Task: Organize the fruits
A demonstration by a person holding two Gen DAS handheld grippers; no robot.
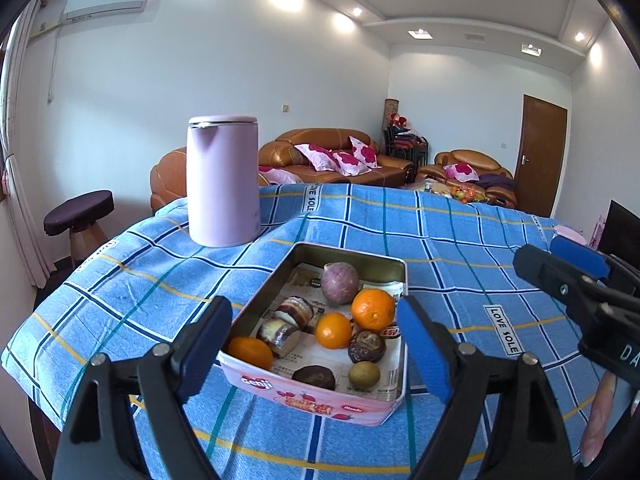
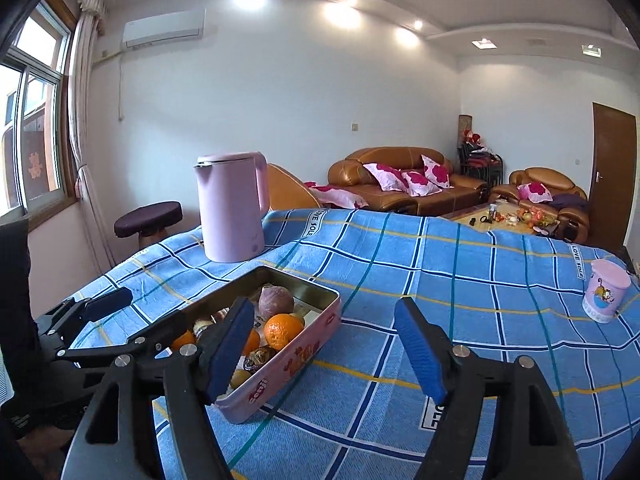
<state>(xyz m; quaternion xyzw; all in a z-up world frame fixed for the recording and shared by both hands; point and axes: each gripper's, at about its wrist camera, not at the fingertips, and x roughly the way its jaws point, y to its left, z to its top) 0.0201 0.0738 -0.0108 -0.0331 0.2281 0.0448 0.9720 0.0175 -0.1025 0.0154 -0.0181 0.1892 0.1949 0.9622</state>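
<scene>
A pink metal tin (image 1: 312, 394) lined with newspaper sits on the blue checked tablecloth (image 1: 460, 264). It holds three oranges (image 1: 373, 309), a purple round fruit (image 1: 339, 282), a small green-brown fruit (image 1: 363, 375), dark shrivelled fruits (image 1: 366, 346) and striped cake pieces (image 1: 295, 311). My left gripper (image 1: 316, 358) is open and empty, its fingers on either side of the tin's near end. My right gripper (image 2: 326, 350) is open and empty, just right of the tin (image 2: 288, 364). The right gripper also shows in the left wrist view (image 1: 576, 276), at the right edge.
A pink electric kettle (image 1: 222, 181) stands on the cloth behind the tin. A small pink cup (image 2: 605, 297) stands at the far right of the table. A dark stool (image 2: 148, 218) is beyond the table's left side, sofas further back.
</scene>
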